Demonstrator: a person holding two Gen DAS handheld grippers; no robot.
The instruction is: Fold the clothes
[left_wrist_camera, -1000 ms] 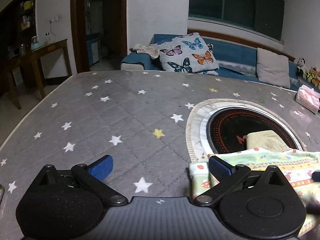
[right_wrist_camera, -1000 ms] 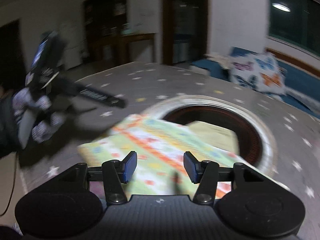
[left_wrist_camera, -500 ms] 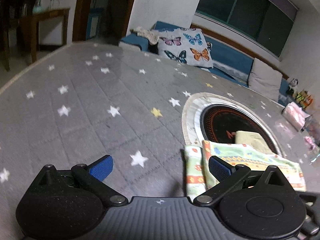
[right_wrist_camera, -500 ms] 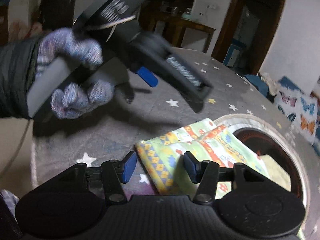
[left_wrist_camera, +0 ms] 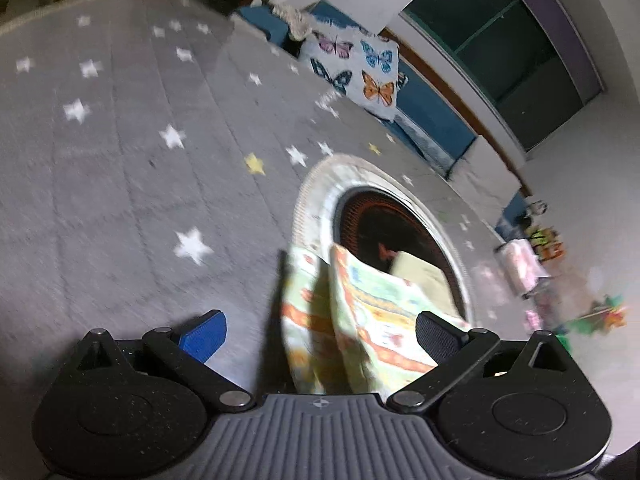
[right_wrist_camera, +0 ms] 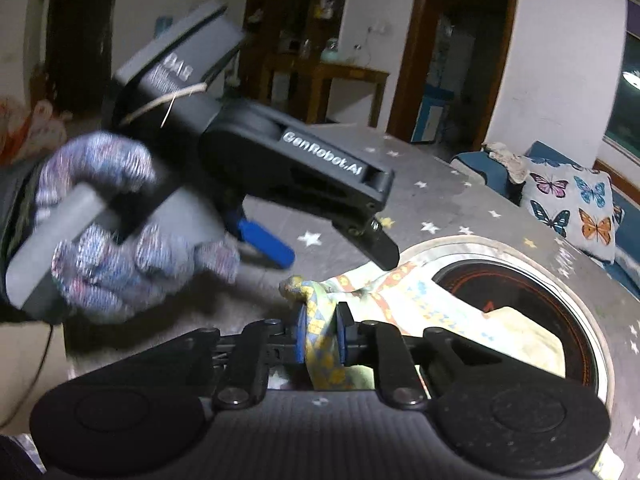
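Grey, star-printed covering spreads over the tabletop, with a round opening ringed in pale trim near the middle. White lettering on the side of the left gripper reads "GenRobot.AI"; a partly blurred mark on its grey housing looks like "DAS". A hand in a speckled knit glove holds that tool above the tabletop, its fingers spread wide, one blue pad showing.

The patterned cloth, pale green with orange and yellow bands, lies over the near rim of the opening, its long axis running from the right gripper toward the dark centre. The right gripper has its fingers pressed together on a bunched corner of the cloth, which pokes up between the pads.

In the left wrist view, the cloth hangs in a raised fold between the spread fingers, nearer the black one. A butterfly-print cushion sits on the blue sofa beyond.
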